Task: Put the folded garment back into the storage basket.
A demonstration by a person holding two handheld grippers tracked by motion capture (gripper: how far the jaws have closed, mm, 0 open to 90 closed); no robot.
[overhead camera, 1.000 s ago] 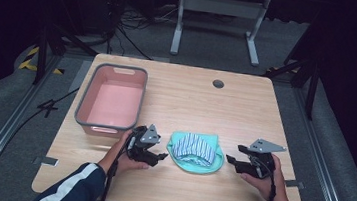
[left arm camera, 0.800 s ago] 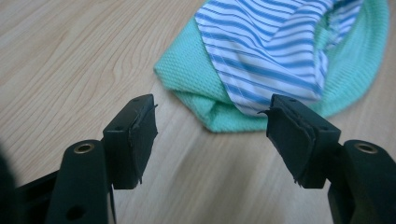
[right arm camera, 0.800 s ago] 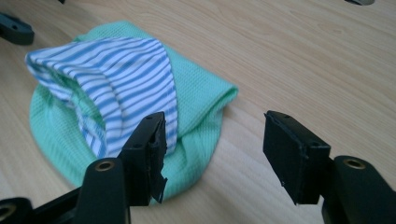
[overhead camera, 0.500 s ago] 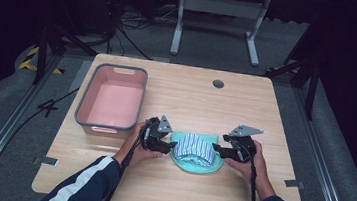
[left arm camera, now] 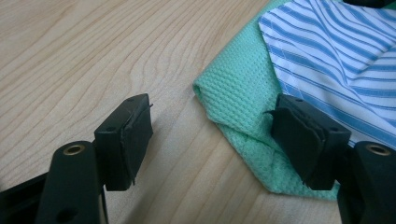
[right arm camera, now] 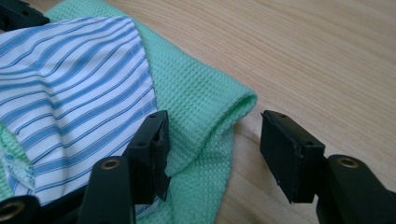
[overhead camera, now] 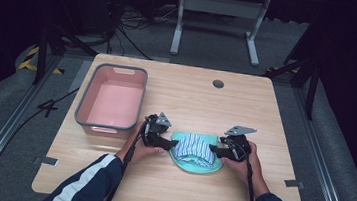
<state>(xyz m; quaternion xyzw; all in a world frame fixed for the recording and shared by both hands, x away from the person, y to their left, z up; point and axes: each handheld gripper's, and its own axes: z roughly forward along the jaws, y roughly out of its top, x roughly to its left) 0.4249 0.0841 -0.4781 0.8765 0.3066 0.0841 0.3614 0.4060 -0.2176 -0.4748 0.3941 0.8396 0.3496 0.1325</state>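
Green waffle-weave cloth (overhead camera: pixel 199 164) lies folded on the near middle of the wooden table (overhead camera: pixel 187 96), with a blue-and-white striped cloth (overhead camera: pixel 196 146) bunched on top of it. From the high view the left gripper (overhead camera: pixel 171 142) sits at the left edge of this pile, held in the person's left hand (overhead camera: pixel 142 147), and the right gripper (overhead camera: pixel 213 149) sits at the pile's right edge, held in the right hand (overhead camera: pixel 246 160); the two grippers point toward each other across the cloths. In the left gripper view the jaws stand apart and hold nothing: one jaw is over bare wood, the other over the green cloth (left arm camera: pixel 243 102) close to where the striped cloth (left arm camera: pixel 341 60) overlaps it, and a folded corner of the green cloth lies between them. In the right gripper view the jaws are likewise apart and empty: one is over the cloths at the seam between the striped cloth (right arm camera: pixel 70 98) and the green cloth (right arm camera: pixel 196 102), the other over bare wood, with the rounded fold of the green cloth between them. Whether any jaw touches the fabric cannot be told. A pink tub (overhead camera: pixel 84 113) with a grey rim stands on the left part of the table, just beside the left hand and apart from the cloths. A small round dark hole (overhead camera: pixel 218 83) sits in the tabletop near the far edge. The person's left sleeve (overhead camera: pixel 88 184) is dark with white stripes.
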